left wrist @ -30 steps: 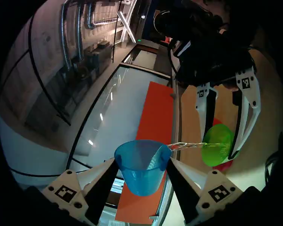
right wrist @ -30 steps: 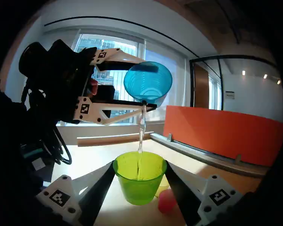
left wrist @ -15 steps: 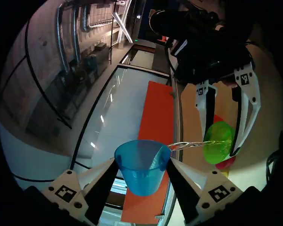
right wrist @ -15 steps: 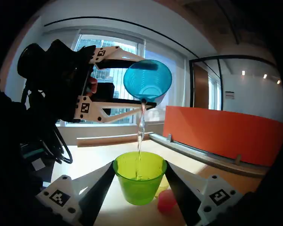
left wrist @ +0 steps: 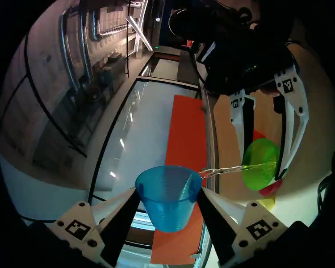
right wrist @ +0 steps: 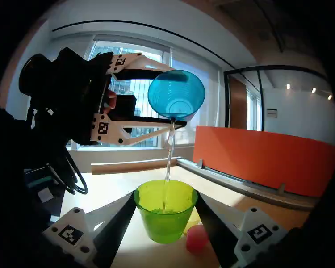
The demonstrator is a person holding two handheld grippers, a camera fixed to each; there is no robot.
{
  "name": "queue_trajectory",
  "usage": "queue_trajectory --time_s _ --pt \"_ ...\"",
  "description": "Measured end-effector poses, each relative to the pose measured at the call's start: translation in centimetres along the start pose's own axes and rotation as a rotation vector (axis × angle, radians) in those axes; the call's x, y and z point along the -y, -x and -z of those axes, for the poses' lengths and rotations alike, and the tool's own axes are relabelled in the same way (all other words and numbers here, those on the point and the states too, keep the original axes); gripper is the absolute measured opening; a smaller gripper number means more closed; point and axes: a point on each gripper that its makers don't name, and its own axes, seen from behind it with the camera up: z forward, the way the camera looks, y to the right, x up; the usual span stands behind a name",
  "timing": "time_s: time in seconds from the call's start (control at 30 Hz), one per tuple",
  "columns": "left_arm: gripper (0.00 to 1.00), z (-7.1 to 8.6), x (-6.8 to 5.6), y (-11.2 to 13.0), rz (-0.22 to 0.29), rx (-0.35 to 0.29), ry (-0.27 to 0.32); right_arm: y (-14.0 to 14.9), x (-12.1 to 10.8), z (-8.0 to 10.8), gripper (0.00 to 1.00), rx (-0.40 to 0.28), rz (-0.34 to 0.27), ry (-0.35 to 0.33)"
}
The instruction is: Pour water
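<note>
Right gripper view shows water [right wrist: 163,211] inside the green cup [right wrist: 165,225] its fingers [right wrist: 117,219] grip; left fingers [left wrist: 213,219] grip the blue cup [left wrist: 168,206].

Red thing [right wrist: 196,239]: lower centre of the right gripper view, its top hidden behind the green cup [right wrist: 165,216]; kind unclear.
Yellow thing [right wrist: 194,219]: a sliver past that cup's right wall, the rest covered.
Hand [right wrist: 109,100]: upper left, mostly buried in the dark housing [right wrist: 64,98].
Blue cup [right wrist: 176,96]: upper centre, outside wall turned away.
Wall sign [right wrist: 271,112]: right side, too small to read.
</note>
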Motion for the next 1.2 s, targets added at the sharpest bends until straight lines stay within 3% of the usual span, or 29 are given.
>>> queue_trajectory --time_s 0.5,1.2 --pt "0.84 0.0 -0.4 -0.5 -0.056 -0.006 -0.009 -0.2 -0.1 -0.1 0.92 -0.004 0.002 0.001" --pt "0.85 0.7 0.1 -1.1 -0.148 -0.027 -0.028 -0.2 0.0 -0.4 0.92 -0.003 0.006 0.001"
